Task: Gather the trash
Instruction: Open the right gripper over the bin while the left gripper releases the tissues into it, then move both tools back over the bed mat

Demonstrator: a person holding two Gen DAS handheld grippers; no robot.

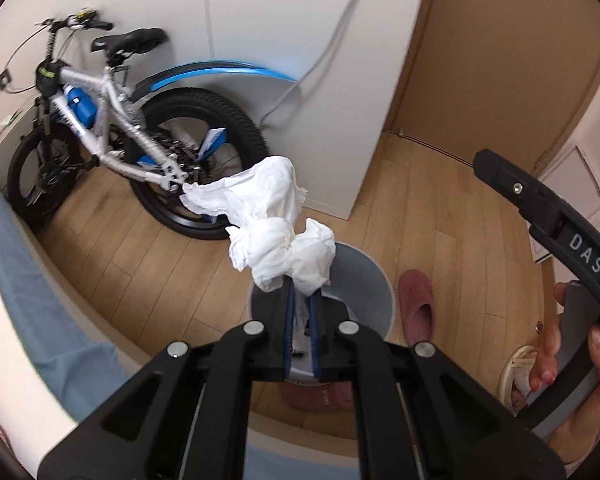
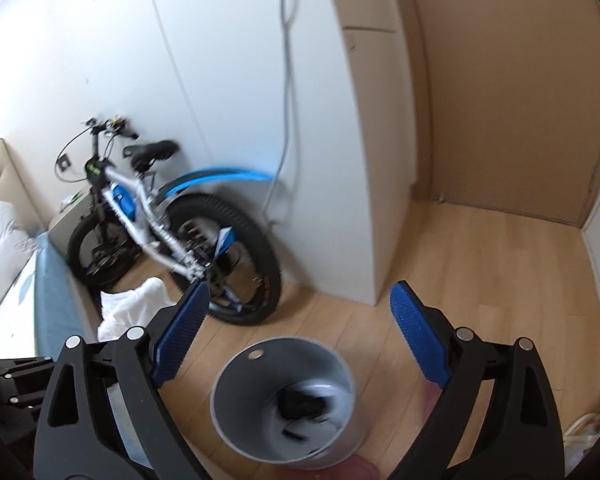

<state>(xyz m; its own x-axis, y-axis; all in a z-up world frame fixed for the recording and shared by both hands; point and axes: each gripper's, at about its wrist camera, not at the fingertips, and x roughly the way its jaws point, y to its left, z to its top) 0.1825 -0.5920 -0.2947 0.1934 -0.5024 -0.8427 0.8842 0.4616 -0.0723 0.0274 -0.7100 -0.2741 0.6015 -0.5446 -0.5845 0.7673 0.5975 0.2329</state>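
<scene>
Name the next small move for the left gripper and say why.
Probably ease the left gripper forward over the grey bin, then open. It is shut on the white crumpled tissue, which hangs over the near rim, not yet squarely over the mouth.

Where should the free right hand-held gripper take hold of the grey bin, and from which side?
Probably the grey bin's thin rim, from above: one finger inside, one outside. It stands upright and open-topped, and its round body looks wide for the open right hand-held gripper. Choose the rim away from the white tissue wad.
</scene>
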